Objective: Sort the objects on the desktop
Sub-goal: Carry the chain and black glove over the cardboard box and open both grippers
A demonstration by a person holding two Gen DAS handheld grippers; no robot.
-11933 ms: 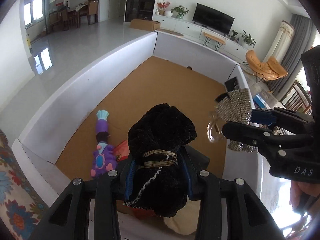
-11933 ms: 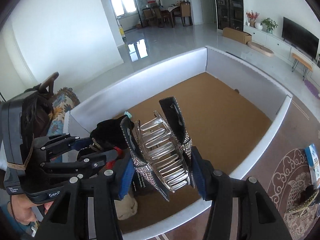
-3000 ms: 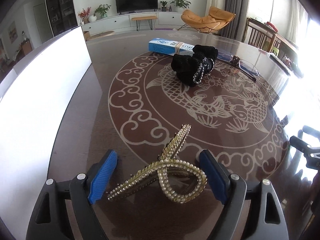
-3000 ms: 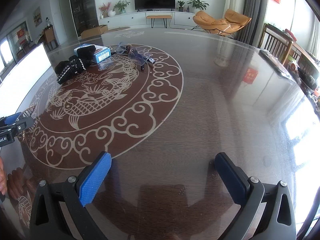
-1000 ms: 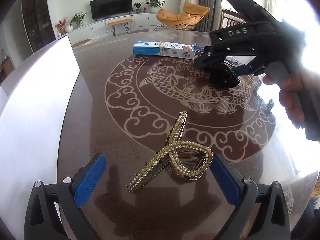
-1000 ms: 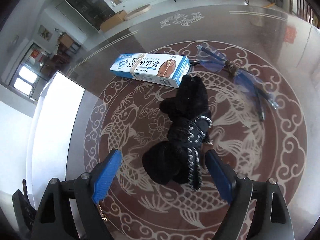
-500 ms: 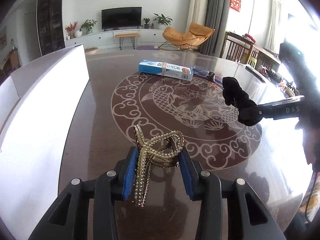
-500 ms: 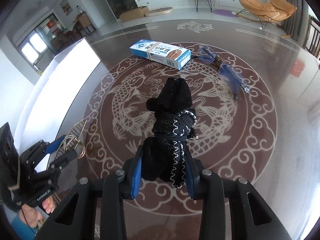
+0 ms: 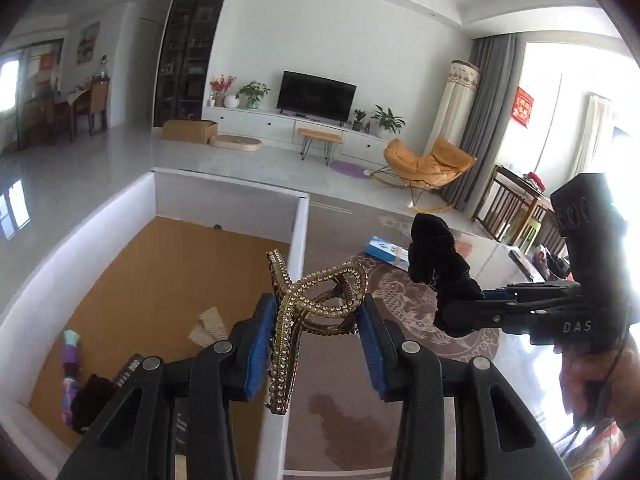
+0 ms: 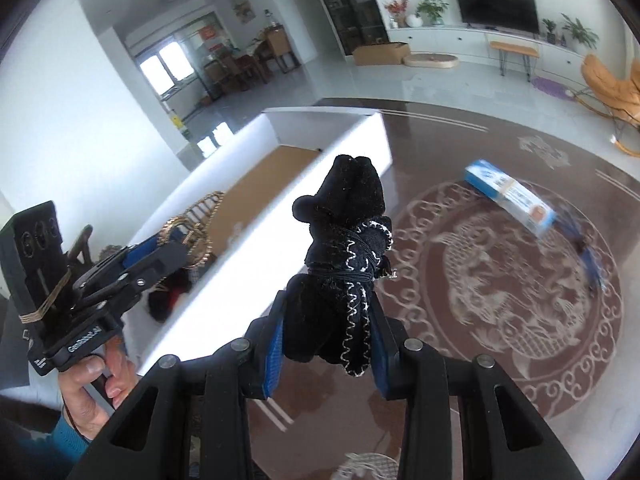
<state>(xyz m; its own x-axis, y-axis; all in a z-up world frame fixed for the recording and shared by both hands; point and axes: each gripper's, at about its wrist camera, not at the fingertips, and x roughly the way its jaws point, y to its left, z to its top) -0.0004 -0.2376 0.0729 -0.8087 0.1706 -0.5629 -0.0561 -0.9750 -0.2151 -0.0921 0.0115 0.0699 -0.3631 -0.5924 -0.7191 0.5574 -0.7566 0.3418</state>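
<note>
You are clamping a gold beaded hair clip between the blue-padded fingers of the left gripper, with the clip standing up out of the grip and its long beaded arm hanging down past the pads, so the hold looks to be on the clip's body rather than on the springy loops. Your right gripper is likewise clenching a black plush hair tie with white stitching, pinched low on its bunched end so the rest is sticking up and forward, clear of the table. Both pieces are being carried in the air rather than dragged, which judging by the task is meant to bring them over the wall of the white box sitting at the left of the table. In the left wrist view the clip is hanging just above that near wall, roughly on the line between box and table, while the right gripper with its black bundle is just to the right, over the patterned table top. Inside the box, on its brown floor, a purple toy and other small items are already lying near the closest corner, which suggests the drop zone. Farther right on the table, a blue and white carton is lying well apart from both grippers, not yet sorted.
</note>
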